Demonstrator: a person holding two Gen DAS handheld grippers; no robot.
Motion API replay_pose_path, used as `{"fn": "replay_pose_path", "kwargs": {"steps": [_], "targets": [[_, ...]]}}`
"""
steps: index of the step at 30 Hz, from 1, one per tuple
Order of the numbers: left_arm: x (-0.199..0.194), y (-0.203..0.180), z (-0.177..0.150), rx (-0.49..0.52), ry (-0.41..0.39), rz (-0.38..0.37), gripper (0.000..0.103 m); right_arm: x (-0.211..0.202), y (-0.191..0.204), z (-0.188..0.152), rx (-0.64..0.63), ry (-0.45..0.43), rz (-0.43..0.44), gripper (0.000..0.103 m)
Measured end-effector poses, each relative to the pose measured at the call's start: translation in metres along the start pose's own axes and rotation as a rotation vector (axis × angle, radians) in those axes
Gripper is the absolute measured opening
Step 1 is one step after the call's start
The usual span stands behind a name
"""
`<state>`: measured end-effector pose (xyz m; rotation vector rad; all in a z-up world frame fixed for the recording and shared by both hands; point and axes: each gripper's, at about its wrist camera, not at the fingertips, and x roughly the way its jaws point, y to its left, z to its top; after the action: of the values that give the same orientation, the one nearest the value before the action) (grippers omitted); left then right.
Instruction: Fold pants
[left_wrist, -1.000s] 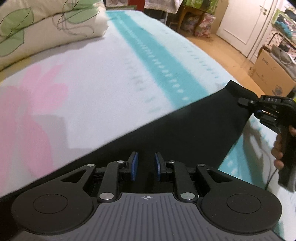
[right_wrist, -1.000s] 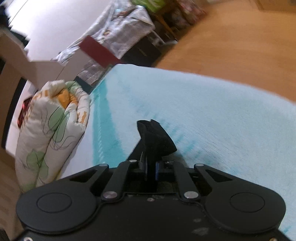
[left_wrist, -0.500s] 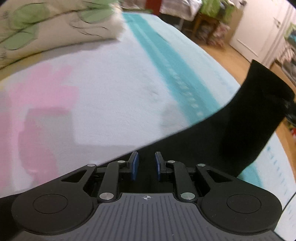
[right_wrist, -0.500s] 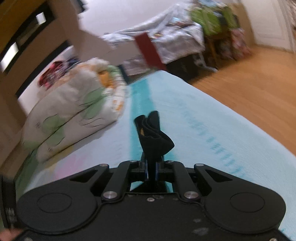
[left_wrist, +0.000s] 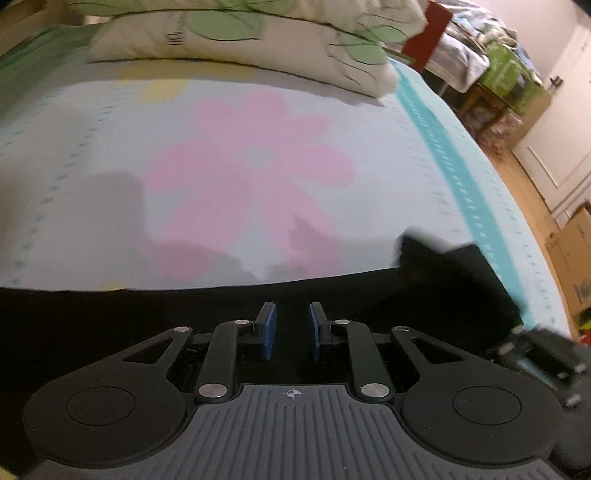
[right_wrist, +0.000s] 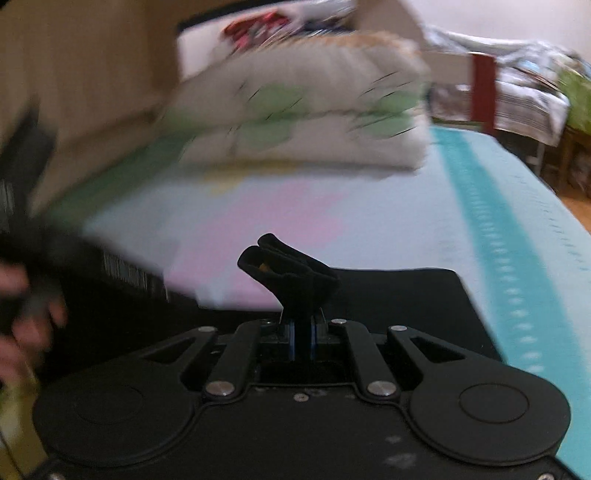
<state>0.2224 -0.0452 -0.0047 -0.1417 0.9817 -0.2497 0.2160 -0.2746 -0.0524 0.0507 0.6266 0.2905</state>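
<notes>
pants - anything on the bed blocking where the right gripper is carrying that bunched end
Nothing visible does. The right gripper is shut on the pants, and the sheet ahead is bare up to the folded quilt at the far end.

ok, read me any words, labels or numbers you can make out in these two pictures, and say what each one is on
None can be read for certain.
Pillow: a small dark line of print on the cover, too blurred to read.
Cardboard box: blue marks on its side, too small and cut off to read.
Left gripper: a pale striped label on its body, smeared by motion blur.
Left gripper: only a small crosshair mark, no letters.
</notes>
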Motion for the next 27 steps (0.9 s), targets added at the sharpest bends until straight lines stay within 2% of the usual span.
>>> {"fn": "replay_pose_path", "kwargs": {"steps": [5,10,13,15,18,21,25,27], "targets": [[-0.011,0.025,-0.009,-0.018,-0.010,0.003,0.019,0.025,0.048,-0.024,-0.165,0.063,-0.041,0.009],[-0.009,0.036,-0.008,-0.050,-0.005,-0.020,0.019,0.035,0.064,-0.037,-0.285,0.100,-0.074,0.011],[-0.008,0.038,-0.005,-0.040,-0.006,-0.033,0.019,0.039,0.072,-0.044,-0.341,0.128,-0.076,0.022],[-0.012,0.038,-0.004,-0.033,-0.016,-0.039,0.019,0.035,0.079,-0.048,-0.393,0.124,-0.077,0.033],[-0.016,0.033,-0.002,-0.013,-0.032,-0.043,0.019,0.021,0.088,-0.053,-0.449,0.124,-0.046,0.037],[-0.020,0.021,-0.002,0.025,-0.043,-0.056,0.019,0.002,0.086,-0.052,-0.453,0.112,0.030,0.038],[-0.020,-0.001,-0.004,0.089,-0.049,-0.061,0.019,-0.029,0.067,-0.041,-0.378,0.073,0.121,0.038],[-0.017,-0.014,-0.006,0.122,-0.044,-0.073,0.019,-0.043,0.050,-0.037,-0.330,0.063,0.136,0.039]]}}
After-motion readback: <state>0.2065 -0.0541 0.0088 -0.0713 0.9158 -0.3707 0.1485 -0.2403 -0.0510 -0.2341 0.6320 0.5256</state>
